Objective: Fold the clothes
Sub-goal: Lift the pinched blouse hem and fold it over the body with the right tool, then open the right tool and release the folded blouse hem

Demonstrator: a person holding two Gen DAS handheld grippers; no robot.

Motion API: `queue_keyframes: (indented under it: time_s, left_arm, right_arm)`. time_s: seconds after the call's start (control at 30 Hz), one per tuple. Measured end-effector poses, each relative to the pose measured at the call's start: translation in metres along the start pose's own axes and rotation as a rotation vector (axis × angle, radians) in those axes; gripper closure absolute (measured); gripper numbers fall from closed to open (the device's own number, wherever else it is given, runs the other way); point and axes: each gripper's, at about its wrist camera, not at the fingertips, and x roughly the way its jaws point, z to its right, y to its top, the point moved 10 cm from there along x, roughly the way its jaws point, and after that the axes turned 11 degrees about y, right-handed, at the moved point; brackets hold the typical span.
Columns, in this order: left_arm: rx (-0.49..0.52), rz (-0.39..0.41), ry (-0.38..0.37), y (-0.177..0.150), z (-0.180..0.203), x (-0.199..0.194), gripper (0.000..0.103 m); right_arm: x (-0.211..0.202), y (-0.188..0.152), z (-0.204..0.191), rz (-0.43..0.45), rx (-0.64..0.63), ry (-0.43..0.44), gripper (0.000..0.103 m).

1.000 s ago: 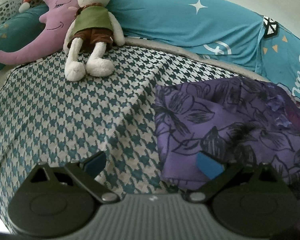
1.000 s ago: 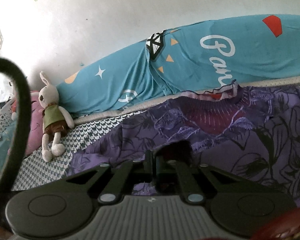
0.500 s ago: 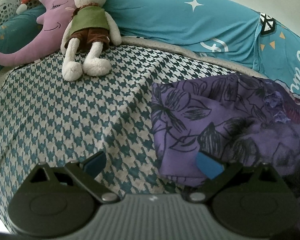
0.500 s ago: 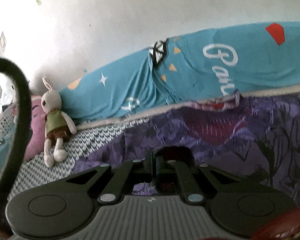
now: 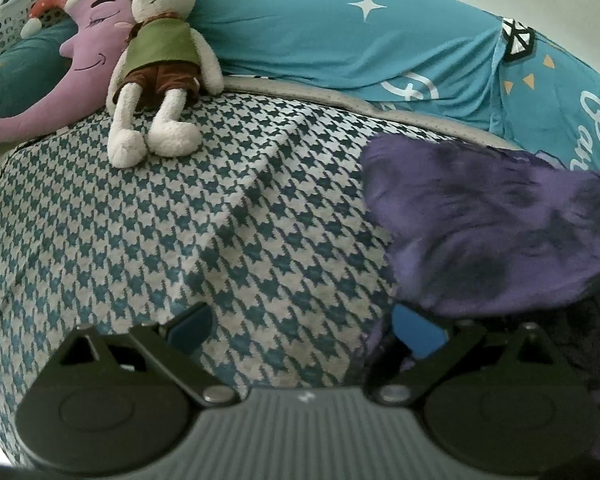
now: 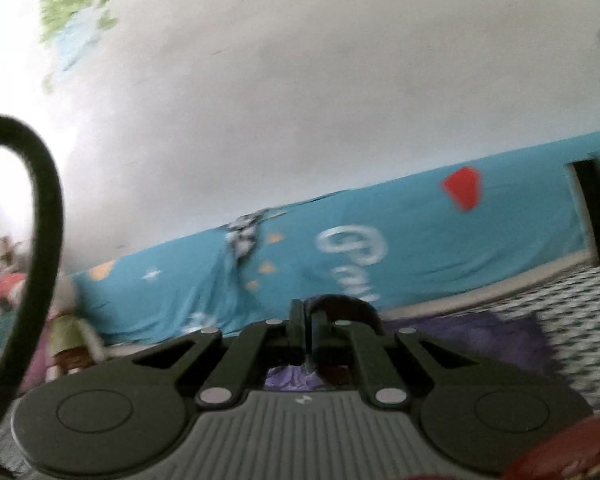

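A purple floral garment (image 5: pixel 492 232) lies on the houndstooth bedspread (image 5: pixel 180 216) at the right of the left wrist view, blurred and partly raised off the bed. My left gripper (image 5: pixel 306 326) is open just above the bedspread, its right blue pad (image 5: pixel 418 332) at the garment's lower left edge. In the right wrist view my right gripper (image 6: pixel 308 330) is shut on a fold of the purple garment (image 6: pixel 472 340), held up above the bed; the view is motion-blurred.
A rabbit plush (image 5: pixel 160 60) and a purple moon pillow (image 5: pixel 64 92) sit at the back left. A teal quilt (image 5: pixel 340 36) runs along the wall behind. A white perforated basket (image 5: pixel 8 24) is at the far left. A black cable (image 6: pixel 40 240) loops at the left.
My right gripper has swung upward and to the right with the garment, which has lifted and shifted right. The left gripper stays open at nearly the same spot.
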Motion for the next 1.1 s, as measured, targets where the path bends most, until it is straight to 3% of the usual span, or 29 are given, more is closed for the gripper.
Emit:
queue_keyframes:
  time_s: [0.33, 0.43, 0.57, 0.77, 1.1]
  left_arm:
    - [0.032, 0.005, -0.012, -0.003, 0.019, 0.000, 0.003]
    - [0.047, 0.011, -0.012, -0.003, 0.025, 0.001, 0.003]
    - [0.057, 0.017, -0.011, -0.003, 0.031, 0.000, 0.003]
    - [0.063, 0.026, -0.015, -0.003, 0.039, 0.001, 0.003]
    - [0.134, 0.102, -0.007, -0.007, 0.063, 0.001, 0.003]
  right_arm:
    - [-0.013, -0.016, 0.061, -0.072, 0.010, -0.202, 0.097]
    - [-0.009, -0.026, 0.077, -0.117, 0.056, -0.226, 0.096]
    - [-0.012, -0.038, 0.095, -0.157, 0.115, -0.304, 0.082]
    - [-0.018, -0.031, 0.092, -0.123, 0.119, -0.275, 0.072]
    - [-0.007, -0.058, 0.063, -0.209, 0.131, -0.164, 0.071]
